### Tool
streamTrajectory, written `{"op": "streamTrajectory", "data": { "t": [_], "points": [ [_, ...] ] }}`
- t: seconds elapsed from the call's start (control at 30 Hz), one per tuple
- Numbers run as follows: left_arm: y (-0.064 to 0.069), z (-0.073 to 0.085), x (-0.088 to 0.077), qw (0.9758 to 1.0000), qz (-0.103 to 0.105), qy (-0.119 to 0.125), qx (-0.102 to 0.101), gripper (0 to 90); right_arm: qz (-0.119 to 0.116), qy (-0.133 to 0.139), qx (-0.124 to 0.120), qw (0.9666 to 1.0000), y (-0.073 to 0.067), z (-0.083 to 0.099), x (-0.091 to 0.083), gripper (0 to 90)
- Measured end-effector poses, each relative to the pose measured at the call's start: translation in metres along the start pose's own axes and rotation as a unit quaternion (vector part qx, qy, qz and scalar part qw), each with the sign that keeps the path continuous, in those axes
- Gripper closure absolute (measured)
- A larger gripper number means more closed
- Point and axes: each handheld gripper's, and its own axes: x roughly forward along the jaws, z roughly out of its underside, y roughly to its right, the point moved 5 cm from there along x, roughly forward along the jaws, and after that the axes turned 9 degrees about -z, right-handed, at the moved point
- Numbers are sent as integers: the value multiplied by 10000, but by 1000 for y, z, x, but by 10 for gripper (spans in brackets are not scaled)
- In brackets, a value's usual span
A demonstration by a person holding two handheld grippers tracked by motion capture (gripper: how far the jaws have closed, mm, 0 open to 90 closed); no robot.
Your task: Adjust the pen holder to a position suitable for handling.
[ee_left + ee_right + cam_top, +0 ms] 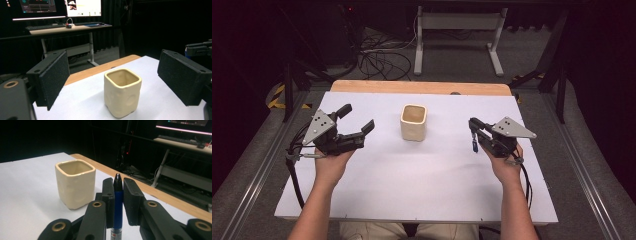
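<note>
1. Cup [414, 122]: cream, square-mouthed, upright, mid tabletop [412, 185], between the two tools, apart from both; interior looks bare.
2. Left tool [357, 120]: held in left hand [331, 162], at cup's left, jaws spread wide, nothing between them; cup framed in the gap in left gripper view, untouched.
3. Right tool [473, 131]: held in right hand [504, 165], at cup's right, jaws pressed together, pinching pen [118, 202].
4. Pen: blue barrel, dark tip, standing upright between the pads, tip above jaw tops; near cup, not touching.
5. Tabletop: white sheet over wood board.
</note>
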Motion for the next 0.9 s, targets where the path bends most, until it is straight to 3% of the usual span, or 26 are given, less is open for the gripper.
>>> {"op": "streamTrajectory", "data": {
  "t": [0.1,0.37,0.57,0.73,0.9],
  "points": [
    [5,-2,0,9999,21,9,124,117,-22,41,-46,10000,-5,-2,2,807],
    [18,-2,11,9998,148,-92,93,123,20,94,-31,9999,-5,-3,-2,807],
    [39,0,21,9989,451,-89,111,124,102,146,13,9998,0,-4,-10,808],
    [60,5,33,9970,751,-161,134,130,65,204,128,9997,3,-5,-14,808],
    [80,6,40,9944,1023,-180,188,131,33,176,92,9998,0,-5,-12,808]
  ]
}}
